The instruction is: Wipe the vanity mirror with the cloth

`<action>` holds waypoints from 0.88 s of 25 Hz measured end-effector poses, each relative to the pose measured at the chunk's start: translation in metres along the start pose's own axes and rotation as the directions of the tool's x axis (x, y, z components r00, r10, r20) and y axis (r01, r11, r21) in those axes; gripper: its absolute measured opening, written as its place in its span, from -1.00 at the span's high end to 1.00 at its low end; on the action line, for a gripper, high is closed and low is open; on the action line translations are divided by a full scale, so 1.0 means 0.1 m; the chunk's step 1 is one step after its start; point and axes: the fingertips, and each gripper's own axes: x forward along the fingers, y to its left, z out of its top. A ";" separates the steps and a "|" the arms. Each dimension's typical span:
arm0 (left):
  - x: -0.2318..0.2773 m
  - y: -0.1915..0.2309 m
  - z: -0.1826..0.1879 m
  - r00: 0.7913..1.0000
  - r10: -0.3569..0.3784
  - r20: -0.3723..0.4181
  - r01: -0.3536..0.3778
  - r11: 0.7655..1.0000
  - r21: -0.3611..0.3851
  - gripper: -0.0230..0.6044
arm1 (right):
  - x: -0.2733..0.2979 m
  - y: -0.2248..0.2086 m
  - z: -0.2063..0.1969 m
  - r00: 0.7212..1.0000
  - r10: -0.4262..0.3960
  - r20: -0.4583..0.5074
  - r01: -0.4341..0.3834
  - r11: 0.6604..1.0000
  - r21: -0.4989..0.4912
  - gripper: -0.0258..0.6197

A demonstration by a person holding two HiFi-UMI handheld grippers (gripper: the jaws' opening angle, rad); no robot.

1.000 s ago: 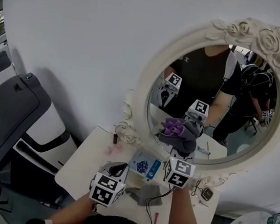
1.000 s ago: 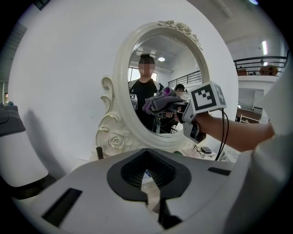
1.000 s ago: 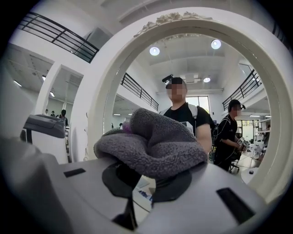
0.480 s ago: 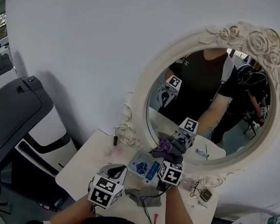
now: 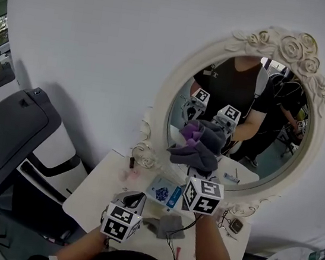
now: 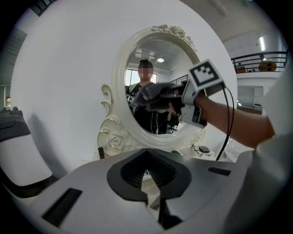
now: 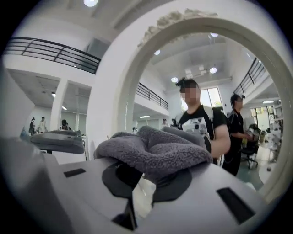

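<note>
The oval vanity mirror (image 5: 165,100) has a white rose-carved frame and stands at the back of the table against the wall. My right gripper (image 5: 199,172) is raised in front of the lower left of the glass, shut on a bunched grey cloth (image 5: 197,149) with a purple patch. The cloth is at the glass; actual contact cannot be told. In the right gripper view the cloth (image 7: 155,148) bulges over the jaws of the right gripper (image 7: 144,183), with the mirror frame (image 7: 114,91) close ahead. My left gripper (image 5: 132,199) hangs low over the table, shut and empty; its own view shows the left gripper (image 6: 151,180) facing the mirror (image 6: 120,82) and the cloth (image 6: 153,96).
On the white table (image 5: 97,189) lie a blue packet (image 5: 165,193), a second grey cloth (image 5: 164,224), a small dark bottle (image 5: 132,162) and a small device (image 5: 236,225) with a cable. A grey and white machine (image 5: 12,129) stands to the left of the table.
My right gripper dipped with the cloth toward the mirror's lower rim, then rose again up the glass. The left gripper has stayed in place.
</note>
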 end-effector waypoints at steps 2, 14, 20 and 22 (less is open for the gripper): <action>0.00 -0.03 0.02 1.000 -0.004 0.005 0.004 1.000 0.006 0.91 | -0.05 0.09 0.60 0.994 0.034 0.105 -0.026 0.997 -0.078 0.78; 0.02 -0.17 0.05 1.000 -0.021 -0.001 0.021 0.999 0.034 0.91 | 0.11 0.29 2.57 0.943 0.070 0.324 0.023 0.961 -0.274 0.78; 0.05 -0.06 0.00 1.000 0.001 -0.010 -0.001 1.000 0.012 0.91 | 0.36 0.24 2.59 0.965 0.075 0.253 -0.028 0.983 -0.184 0.78; 0.08 -0.04 0.00 1.000 0.002 -0.015 -0.002 1.000 0.012 0.91 | 0.40 0.29 2.50 0.965 0.083 0.249 -0.030 0.977 -0.209 0.78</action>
